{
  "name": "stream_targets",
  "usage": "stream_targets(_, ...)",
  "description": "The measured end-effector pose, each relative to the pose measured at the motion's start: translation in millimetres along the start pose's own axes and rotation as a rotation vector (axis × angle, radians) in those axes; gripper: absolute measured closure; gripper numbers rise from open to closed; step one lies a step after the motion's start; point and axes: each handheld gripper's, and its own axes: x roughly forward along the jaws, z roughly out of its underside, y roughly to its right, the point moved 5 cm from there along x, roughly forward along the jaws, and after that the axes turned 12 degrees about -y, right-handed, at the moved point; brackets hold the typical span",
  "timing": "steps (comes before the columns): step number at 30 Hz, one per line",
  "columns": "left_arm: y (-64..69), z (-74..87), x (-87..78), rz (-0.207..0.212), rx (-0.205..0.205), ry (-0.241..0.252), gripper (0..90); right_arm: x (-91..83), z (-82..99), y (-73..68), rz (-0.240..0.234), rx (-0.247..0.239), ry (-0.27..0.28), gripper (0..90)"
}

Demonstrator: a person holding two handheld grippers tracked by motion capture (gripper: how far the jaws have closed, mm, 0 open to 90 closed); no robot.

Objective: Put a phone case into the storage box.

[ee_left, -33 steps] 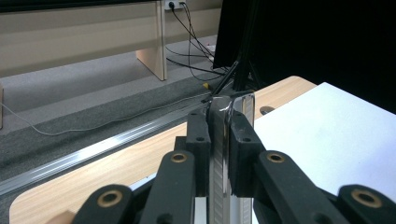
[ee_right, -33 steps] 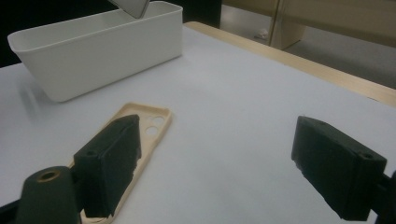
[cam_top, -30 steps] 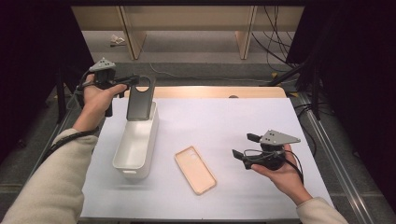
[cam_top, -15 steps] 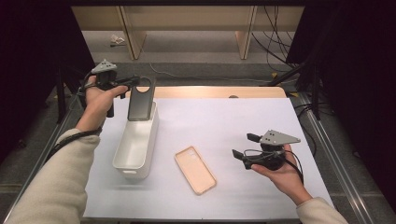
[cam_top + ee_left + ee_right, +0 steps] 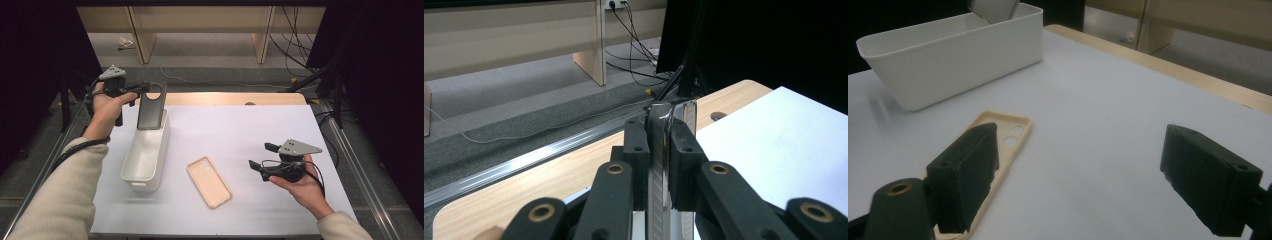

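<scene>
Holding steady since the earlier frame, the dark phone case (image 5: 150, 111) is kept clamped upright by the left gripper (image 5: 145, 90) over the white bin's (image 5: 145, 155) far end; right gripper (image 5: 260, 156) is held open near the beige case (image 5: 209, 181); no writing can be read.

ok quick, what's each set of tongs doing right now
left tongs: closed on the dark phone case, held upright over the white bin
right tongs: open, holding nothing, beside the beige phone case
</scene>
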Motion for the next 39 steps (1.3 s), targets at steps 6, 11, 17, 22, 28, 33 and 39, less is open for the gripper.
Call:
stream_targets(6,-0.5,1.4,1.9,0.000,0.000,0.001,80.6,-0.1,0.0,0.0,0.000,0.000,0.000,16.6)
stream_targets(11,-1.7,3.3,3.8,-0.002,-0.003,0.000,80.6,0.0,0.0,0.5,-0.001,0.002,0.002,16.5)
stream_targets(17,-2.8,4.5,6.2,-0.002,-0.002,-0.002,80.6,-0.1,0.1,0.9,0.003,0.001,0.002,16.4)
stream_targets(22,-4.3,4.0,7.9,-0.006,-0.002,-0.002,80.6,-0.3,0.0,0.9,0.004,0.001,0.003,16.4)
stream_targets(28,-5.1,3.6,9.7,-0.005,-0.003,-0.001,80.6,-0.4,0.0,1.3,0.003,0.005,0.005,16.4)
stream_targets(33,-4.2,3.0,11.0,-0.003,-0.004,0.002,80.6,-0.5,0.0,1.1,0.004,0.003,0.003,16.4)
stream_targets(39,-4.1,4.8,14.3,-0.003,-0.002,-0.006,80.6,-0.3,0.2,1.4,0.004,0.004,0.004,16.4)
